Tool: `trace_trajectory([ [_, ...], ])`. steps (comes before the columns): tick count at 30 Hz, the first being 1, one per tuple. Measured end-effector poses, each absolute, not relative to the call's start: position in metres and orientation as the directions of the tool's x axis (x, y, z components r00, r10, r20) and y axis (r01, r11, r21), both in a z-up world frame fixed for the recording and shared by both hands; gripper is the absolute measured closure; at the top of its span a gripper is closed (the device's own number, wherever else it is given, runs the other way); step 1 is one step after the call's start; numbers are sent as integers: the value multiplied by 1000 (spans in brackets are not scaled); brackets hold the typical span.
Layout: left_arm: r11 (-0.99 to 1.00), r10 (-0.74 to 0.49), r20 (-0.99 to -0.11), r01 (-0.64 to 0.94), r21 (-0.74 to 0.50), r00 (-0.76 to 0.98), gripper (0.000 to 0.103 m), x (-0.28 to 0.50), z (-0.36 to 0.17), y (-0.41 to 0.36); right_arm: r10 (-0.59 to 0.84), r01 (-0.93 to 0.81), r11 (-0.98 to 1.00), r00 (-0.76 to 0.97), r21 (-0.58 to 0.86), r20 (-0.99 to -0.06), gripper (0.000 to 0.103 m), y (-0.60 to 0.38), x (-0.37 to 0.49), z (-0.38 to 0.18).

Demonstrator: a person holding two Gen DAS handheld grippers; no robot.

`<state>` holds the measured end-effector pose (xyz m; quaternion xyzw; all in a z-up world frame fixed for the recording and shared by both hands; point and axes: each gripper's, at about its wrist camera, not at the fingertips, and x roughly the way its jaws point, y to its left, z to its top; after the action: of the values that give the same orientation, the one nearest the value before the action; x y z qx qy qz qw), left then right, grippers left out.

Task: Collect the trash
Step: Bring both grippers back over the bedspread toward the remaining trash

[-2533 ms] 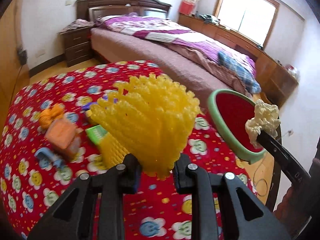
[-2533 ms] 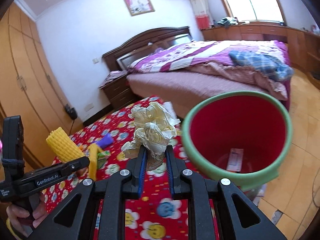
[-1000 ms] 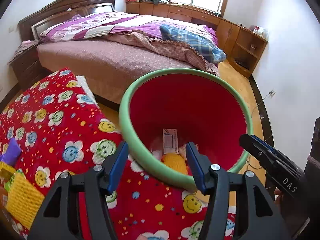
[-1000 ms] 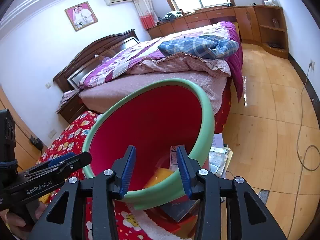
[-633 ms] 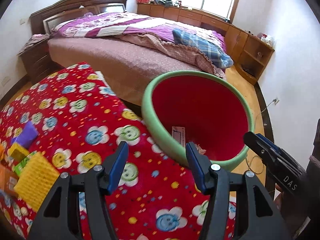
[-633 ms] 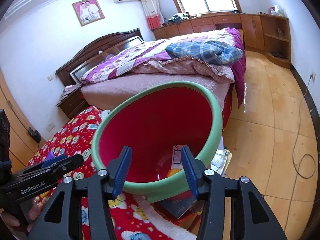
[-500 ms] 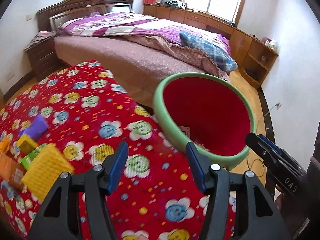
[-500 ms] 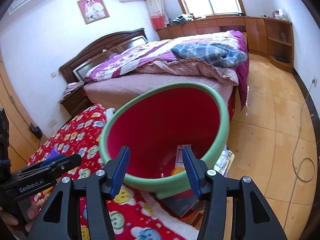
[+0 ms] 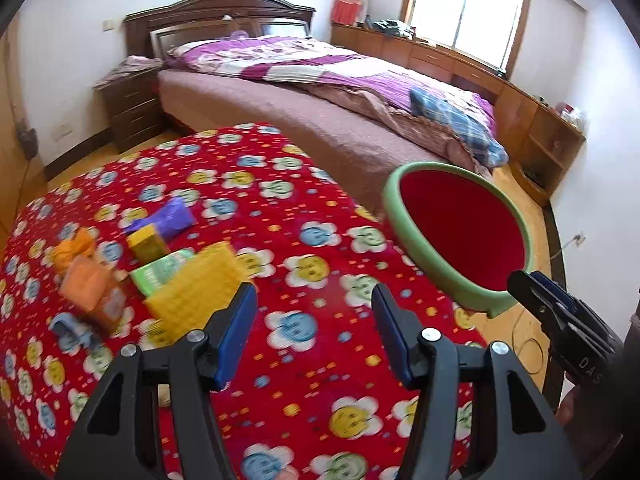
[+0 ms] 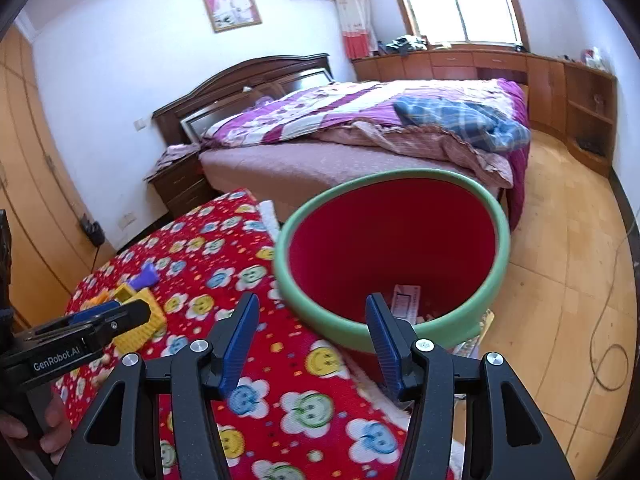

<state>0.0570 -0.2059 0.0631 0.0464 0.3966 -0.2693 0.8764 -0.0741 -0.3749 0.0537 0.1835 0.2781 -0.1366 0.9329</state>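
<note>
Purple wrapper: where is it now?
Left wrist view: the purple wrapper lies left on the red tablecloth, touching the yellow box, far from the bin.

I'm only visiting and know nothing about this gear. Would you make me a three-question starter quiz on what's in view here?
1. True or false: the left gripper is holding a piece of trash.
2. Which colour is the inside of the bin? A) blue B) red C) white
3. Fill in: the yellow foam net lies on the ____ cloth with smiley flowers.

Key: 1 false, its jaws stand open with nothing between them, like those of the right gripper; 2 B; 3 red.
</note>
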Motion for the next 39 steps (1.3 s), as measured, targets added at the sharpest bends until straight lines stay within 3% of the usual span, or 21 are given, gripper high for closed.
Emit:
trace_trajectory([
  [24,978,-204,-725,176,-116,658,43,73,46,-37,-12,214,943,786,254,-618,45,-310,-53,34],
  [31,991,-125,-762,108,-73,636,32,90,19,-23,2,215,942,764,258,-645,44,-305,-47,22],
  [33,991,-126,-769,112,-71,627,31,95,11,-24,7,213,942,758,259,-652,44,-304,-45,19],
  [36,989,-129,-772,133,-59,622,19,104,1,-29,10,214,942,751,258,-660,44,-304,-44,16],
  [39,988,-125,-777,150,-40,617,17,114,-5,-34,5,222,941,745,256,-667,43,-305,-43,13],
])
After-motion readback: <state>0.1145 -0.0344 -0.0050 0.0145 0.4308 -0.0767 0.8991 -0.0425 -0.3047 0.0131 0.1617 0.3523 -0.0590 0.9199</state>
